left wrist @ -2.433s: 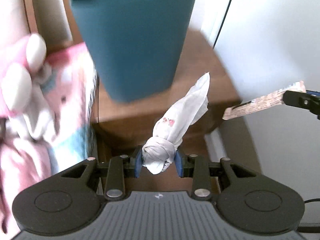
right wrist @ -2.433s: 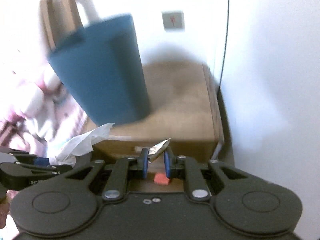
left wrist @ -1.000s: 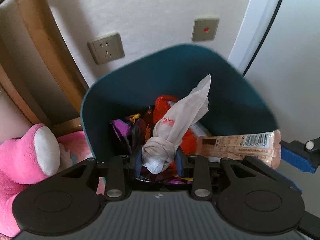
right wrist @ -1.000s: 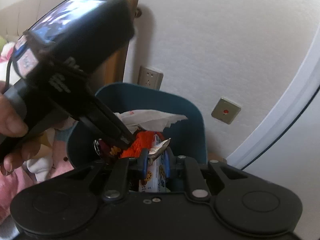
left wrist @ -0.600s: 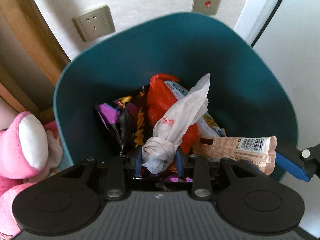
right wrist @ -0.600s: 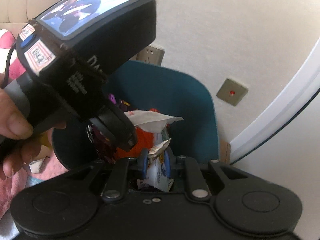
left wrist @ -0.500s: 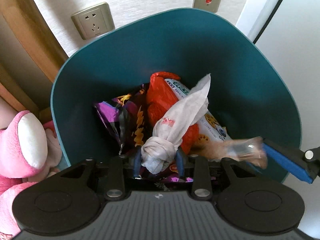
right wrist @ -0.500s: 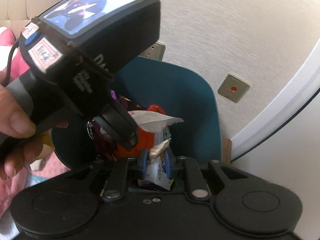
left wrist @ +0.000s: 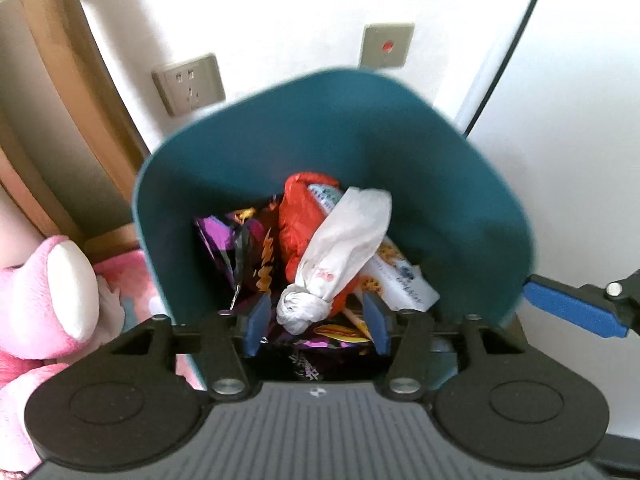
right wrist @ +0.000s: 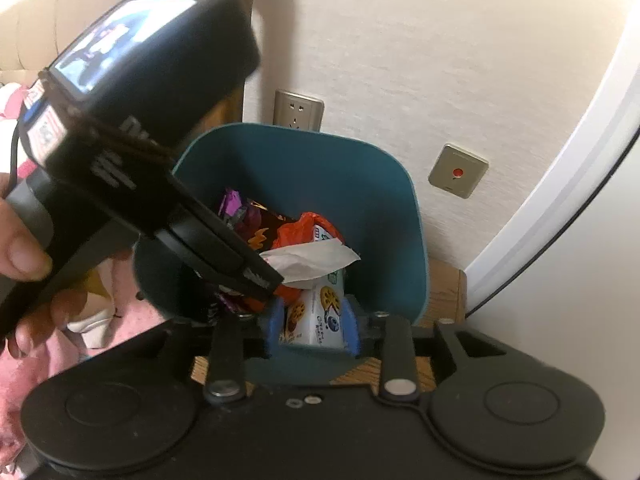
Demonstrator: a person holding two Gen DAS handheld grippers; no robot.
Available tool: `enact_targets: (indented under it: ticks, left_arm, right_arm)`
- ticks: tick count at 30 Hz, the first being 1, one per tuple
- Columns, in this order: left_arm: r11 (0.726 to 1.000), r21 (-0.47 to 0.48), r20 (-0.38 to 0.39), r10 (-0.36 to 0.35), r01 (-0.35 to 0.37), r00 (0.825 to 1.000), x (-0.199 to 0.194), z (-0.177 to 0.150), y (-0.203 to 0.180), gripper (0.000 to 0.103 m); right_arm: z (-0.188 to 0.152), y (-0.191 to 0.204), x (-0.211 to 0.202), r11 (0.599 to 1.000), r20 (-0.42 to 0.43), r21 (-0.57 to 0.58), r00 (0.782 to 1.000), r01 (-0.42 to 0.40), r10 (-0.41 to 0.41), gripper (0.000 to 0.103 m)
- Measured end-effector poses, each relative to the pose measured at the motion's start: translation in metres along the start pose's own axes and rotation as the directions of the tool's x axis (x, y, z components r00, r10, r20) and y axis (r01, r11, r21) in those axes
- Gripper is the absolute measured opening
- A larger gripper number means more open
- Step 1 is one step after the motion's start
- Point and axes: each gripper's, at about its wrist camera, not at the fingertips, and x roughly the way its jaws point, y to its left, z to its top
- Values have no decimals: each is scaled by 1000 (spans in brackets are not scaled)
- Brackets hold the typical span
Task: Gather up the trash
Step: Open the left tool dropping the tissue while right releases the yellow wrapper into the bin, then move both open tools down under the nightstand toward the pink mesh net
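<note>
Hovering over the teal bin (left wrist: 440,184), your left gripper (left wrist: 316,326) has just been opening — the knotted white bag (left wrist: 340,252) lies loose between its pads — and your right gripper (right wrist: 312,322), likewise opening, holds nothing.

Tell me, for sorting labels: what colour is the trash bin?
Dark teal; the bin shows best in the left wrist view.
</note>
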Motion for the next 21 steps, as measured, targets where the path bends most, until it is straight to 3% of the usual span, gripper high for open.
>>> enact_targets:
  ticks: [11, 14, 18, 21]
  left_arm:
    - [998, 63, 169, -13, 3, 986, -88, -28, -16, 54]
    - [997, 71, 209, -23, 9, 978, -109, -39, -19, 63]
    - [997, 73, 254, -31, 13, 967, -132, -55, -23, 64]
    - [998, 67, 275, -34, 16, 961, -143, -69, -26, 73]
  right_arm:
    - [-17, -13, -67, 997, 90, 66, 996, -29, 23, 37]
    - [-21, -18, -85, 995, 118, 93, 992, -44, 33, 39]
    - [-31, -23, -109, 990, 157, 126, 987, -63, 43, 42]
    - [-40, -29, -122, 983, 181, 162, 982, -86, 57, 50]
